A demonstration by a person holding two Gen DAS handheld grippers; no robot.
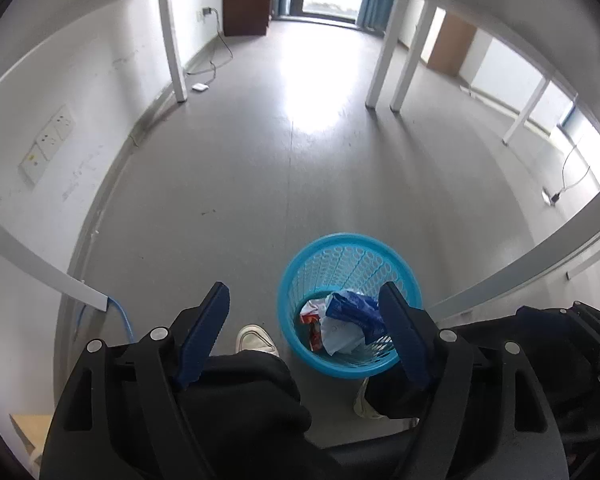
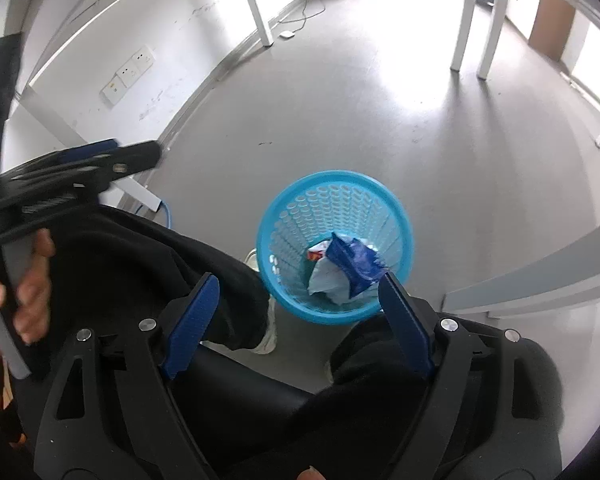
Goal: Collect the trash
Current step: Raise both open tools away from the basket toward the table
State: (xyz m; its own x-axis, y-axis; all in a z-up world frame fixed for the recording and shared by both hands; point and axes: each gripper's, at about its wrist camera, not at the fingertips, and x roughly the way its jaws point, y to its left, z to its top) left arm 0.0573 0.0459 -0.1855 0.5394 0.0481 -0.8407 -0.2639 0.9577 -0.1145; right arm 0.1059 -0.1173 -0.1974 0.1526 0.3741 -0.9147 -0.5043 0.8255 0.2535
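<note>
A round blue mesh basket (image 1: 352, 240) stands on the grey floor below me, in front of the person's feet. In it lie a blue wrapper (image 1: 352, 308), crumpled white paper (image 1: 340, 334) and a red wrapper (image 1: 312, 318). My left gripper (image 1: 306, 312) hangs open high above the basket, and its blue pads (image 1: 208, 328) hold nothing. In the right wrist view my right gripper (image 2: 300, 296) is open and empty too, above the same basket (image 2: 332, 178) with the blue wrapper (image 2: 354, 260) and white paper (image 2: 326, 280). The left gripper (image 2: 128, 151) shows side-on at the left, held in a hand (image 2: 32, 280).
The person's black trouser legs and white shoes (image 1: 256, 340) (image 2: 266, 336) stand close to the basket. White table legs (image 1: 176, 60) (image 1: 384, 60) rise farther off. A wall with sockets (image 1: 48, 140) runs along the left, a blue cable (image 1: 124, 316) near its base. A white table edge (image 1: 540, 260) crosses at the right.
</note>
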